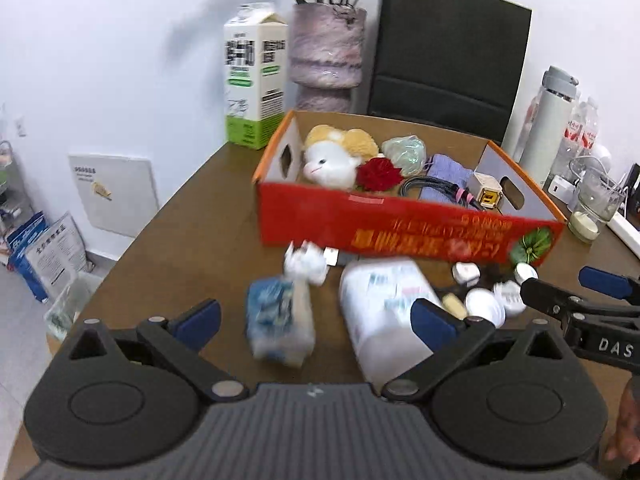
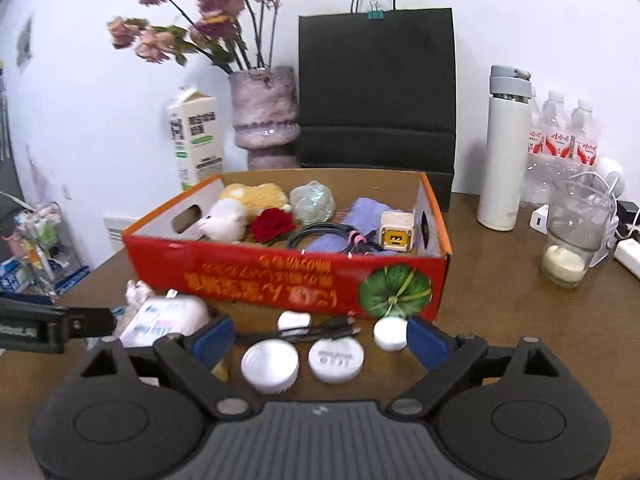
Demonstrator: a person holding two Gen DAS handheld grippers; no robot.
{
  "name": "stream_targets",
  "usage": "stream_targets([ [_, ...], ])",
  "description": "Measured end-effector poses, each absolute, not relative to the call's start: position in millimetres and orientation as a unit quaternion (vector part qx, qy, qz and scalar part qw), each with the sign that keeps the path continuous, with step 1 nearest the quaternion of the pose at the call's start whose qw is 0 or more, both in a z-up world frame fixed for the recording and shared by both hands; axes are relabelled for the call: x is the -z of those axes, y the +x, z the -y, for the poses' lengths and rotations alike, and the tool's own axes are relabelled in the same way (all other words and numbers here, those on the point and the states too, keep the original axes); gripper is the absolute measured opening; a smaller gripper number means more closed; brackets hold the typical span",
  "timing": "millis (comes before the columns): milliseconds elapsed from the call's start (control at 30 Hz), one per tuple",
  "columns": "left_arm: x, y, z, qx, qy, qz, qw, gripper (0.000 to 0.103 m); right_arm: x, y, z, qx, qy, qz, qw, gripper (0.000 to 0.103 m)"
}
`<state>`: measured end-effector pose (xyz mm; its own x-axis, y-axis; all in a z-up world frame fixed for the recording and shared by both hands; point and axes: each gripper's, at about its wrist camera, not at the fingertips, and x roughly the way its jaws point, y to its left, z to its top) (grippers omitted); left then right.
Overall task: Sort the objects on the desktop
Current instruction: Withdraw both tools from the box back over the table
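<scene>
While wide apart, both grippers (image 1: 316, 316) (image 2: 320, 338) empty.

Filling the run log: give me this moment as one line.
left gripper: open, empty | right gripper: open, empty | box: part filled | bottle, lids on table

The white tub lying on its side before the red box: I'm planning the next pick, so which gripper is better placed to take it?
Probably left. The left gripper stands open with the white tub right ahead, by its right finger. The right gripper faces the small round lids.
</scene>
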<state>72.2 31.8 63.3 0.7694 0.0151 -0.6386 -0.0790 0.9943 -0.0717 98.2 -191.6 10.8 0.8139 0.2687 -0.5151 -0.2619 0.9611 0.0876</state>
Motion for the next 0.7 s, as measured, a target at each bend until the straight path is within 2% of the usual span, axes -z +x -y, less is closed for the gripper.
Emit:
stream_targets([
  [233,-52.1,46.2,-36.9,-0.068,-0.033,-0.343,0.936,0.103,0.2,81.9,220.8,-0.133,0.092,-0.258,0.952,0.097],
  [700,-55.9,52.7,-9.4,-0.061,0.005,-0.345,0.936,0.103,3.8,77.1,217.5,-0.084,0.061,-0.222,0.969,0.098],
])
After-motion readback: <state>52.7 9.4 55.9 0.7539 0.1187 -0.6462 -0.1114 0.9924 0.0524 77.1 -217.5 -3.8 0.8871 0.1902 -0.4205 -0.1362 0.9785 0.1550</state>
